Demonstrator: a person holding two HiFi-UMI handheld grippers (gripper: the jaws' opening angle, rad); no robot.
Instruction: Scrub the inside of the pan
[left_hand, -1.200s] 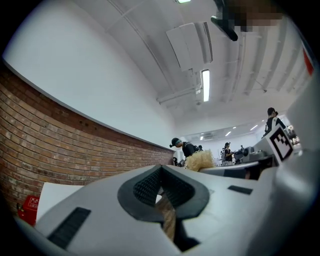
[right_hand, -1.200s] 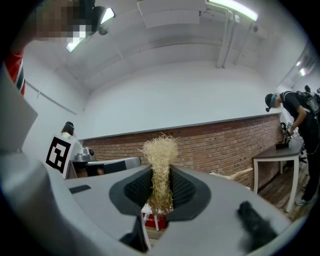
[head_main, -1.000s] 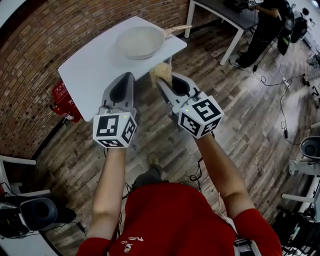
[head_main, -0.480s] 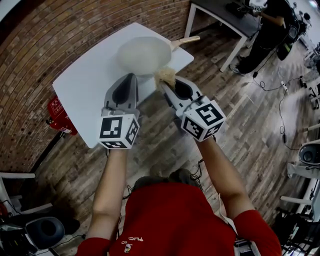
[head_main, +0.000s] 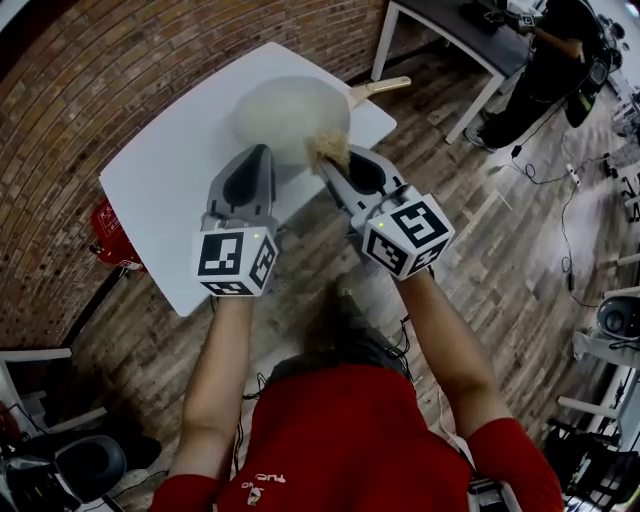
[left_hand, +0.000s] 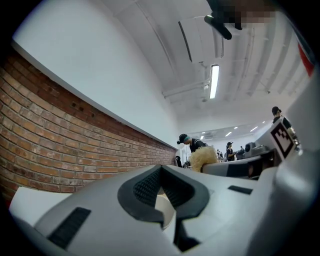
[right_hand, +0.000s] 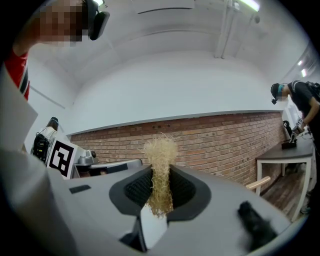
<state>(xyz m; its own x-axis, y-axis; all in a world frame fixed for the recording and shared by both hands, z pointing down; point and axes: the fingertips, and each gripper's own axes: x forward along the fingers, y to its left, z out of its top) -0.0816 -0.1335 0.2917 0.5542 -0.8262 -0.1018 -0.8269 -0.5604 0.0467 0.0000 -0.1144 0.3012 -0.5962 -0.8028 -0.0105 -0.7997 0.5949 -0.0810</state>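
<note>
Pan (head_main: 285, 108) just beyond right tongs (head_main: 326, 162) with fibre scrubber (head_main: 329, 148)

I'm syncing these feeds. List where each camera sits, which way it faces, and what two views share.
Head view: on the person's head, looking steeply down at the table, pan, both arms, left gripper and right gripper.
Left gripper view: rides the left gripper, looking along its closed, empty jaws toward the brick wall.
Right gripper view: rides the right gripper, looking along jaws clamped on the scrubber.
Shared: each gripper view shows the other gripper and the brick wall.
</note>
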